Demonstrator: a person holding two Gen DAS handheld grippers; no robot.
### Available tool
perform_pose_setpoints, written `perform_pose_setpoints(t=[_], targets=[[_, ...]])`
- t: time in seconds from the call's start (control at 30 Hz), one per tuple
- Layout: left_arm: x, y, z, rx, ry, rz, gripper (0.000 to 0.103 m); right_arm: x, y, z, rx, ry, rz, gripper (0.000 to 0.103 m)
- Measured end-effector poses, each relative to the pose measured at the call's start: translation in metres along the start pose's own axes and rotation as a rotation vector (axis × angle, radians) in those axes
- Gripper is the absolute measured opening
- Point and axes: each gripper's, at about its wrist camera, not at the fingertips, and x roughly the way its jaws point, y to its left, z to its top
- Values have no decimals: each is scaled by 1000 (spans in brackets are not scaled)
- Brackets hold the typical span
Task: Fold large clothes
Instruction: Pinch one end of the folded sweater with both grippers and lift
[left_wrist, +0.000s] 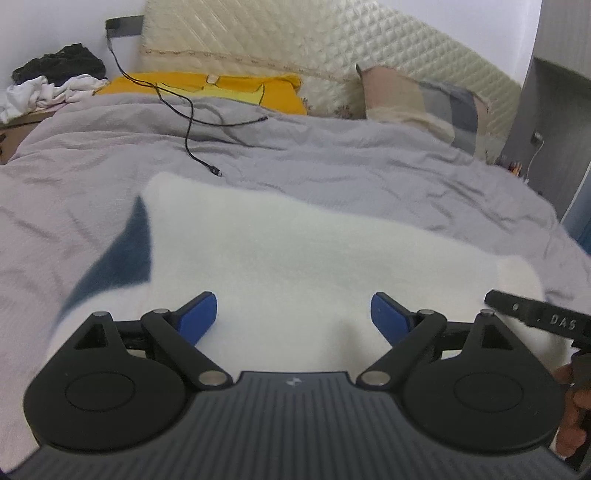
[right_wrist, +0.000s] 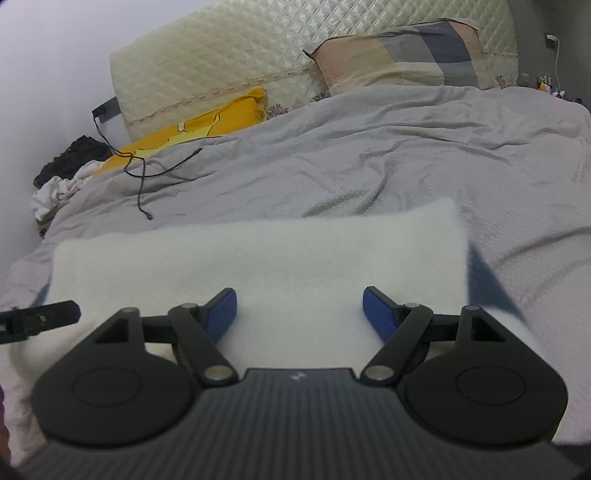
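A bed is covered by a grey quilt (left_wrist: 332, 162). On its near part a white fleece garment (left_wrist: 295, 251) with a dark blue patch is laid flat. Above it the left gripper (left_wrist: 294, 312) and right gripper (right_wrist: 300, 306) are held, jaws spread, nothing pinched.

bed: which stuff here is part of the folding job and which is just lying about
Job:
white garment, folded, on the grey blanket
left gripper, open
right gripper, open

Lying about:
black cable
yellow cushion
checked pillow
clothes pile beside the bed
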Motion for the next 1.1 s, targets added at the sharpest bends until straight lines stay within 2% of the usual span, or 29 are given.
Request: perform_pose_setpoints(t=[0.27, 0.4, 0.5, 0.63, 0.73, 0.83, 1.03, 1.1], targets=[[-62, -5, -17, -56, -3, -11, 94, -41, 7, -12, 37, 23, 8, 77], [-75, 3, -31, -149, 46, -35, 94, -39, 16, -25, -21, 51, -13, 77], [-75, 17, -45, -254, 96, -48, 94, -36, 18, -31, -45, 57, -24, 77], [-51, 43, -57, -433, 199, -76, 94, -37, 16, -30, -27, 56, -18, 77], [-32, 62, -68, -620, 230, -150, 94, -36, 16, -31, -31, 56, -17, 78], [-17, 73, -74, -722, 210, -183, 93, -36, 15, -31, -22, 56, -11, 80], [-2, 88, -72, -810, 120, -205, 92, -35, 16, -31, -20, 55, -13, 81], [0, 91, -71, -821, 99, -186, 81, -34, 16, -31, -14, 52, -14, 81]])
